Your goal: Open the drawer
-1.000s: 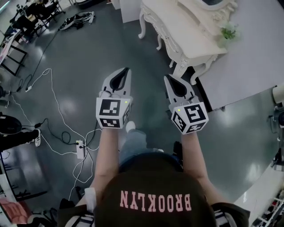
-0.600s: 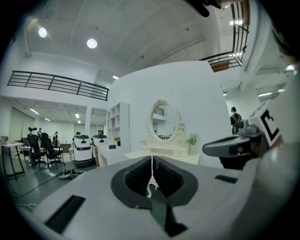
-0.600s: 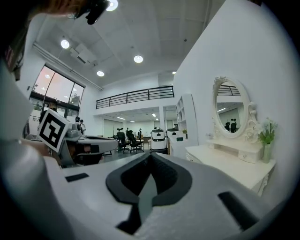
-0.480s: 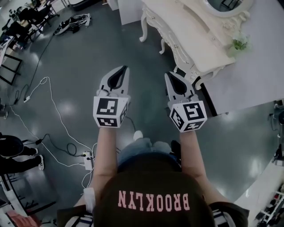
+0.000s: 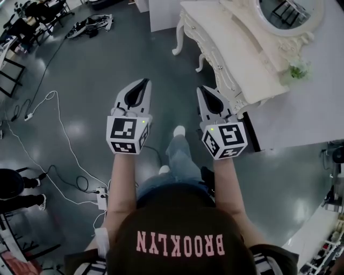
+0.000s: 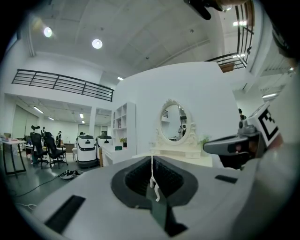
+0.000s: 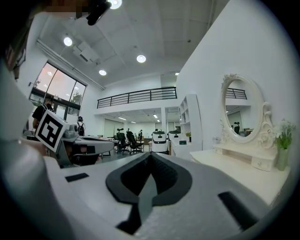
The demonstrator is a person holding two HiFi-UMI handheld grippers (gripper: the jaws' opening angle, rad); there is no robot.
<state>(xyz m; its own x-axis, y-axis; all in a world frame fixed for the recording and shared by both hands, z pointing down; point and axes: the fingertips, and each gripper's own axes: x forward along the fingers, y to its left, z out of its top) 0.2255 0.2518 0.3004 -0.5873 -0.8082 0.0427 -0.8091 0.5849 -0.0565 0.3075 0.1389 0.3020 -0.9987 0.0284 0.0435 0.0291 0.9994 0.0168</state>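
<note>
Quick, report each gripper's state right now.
Left gripper: closed, fingers together, holding nothing.
Right gripper: closed, fingers together, holding nothing.

The floor (image 5: 97, 64) is smooth, dark grey and glossy, throwing back soft patches of light. White plastic-coated cables (image 5: 59, 123) lie across it. The bench (image 5: 236, 59) looks like carved wood under a cream paint with a satin sheen, and its mirror (image 5: 287, 11) is bright glass in a frame of the same finish. The left tool (image 5: 144, 81) and right tool (image 5: 200, 88) have matt, pale grey plastic shells, lined with dark, dull, rubbery-looking pads (image 7: 161, 176). The person's cap (image 5: 180, 236) is dark cloth with pink lettering, and the trousers (image 5: 183, 156) are blue denim.
</note>
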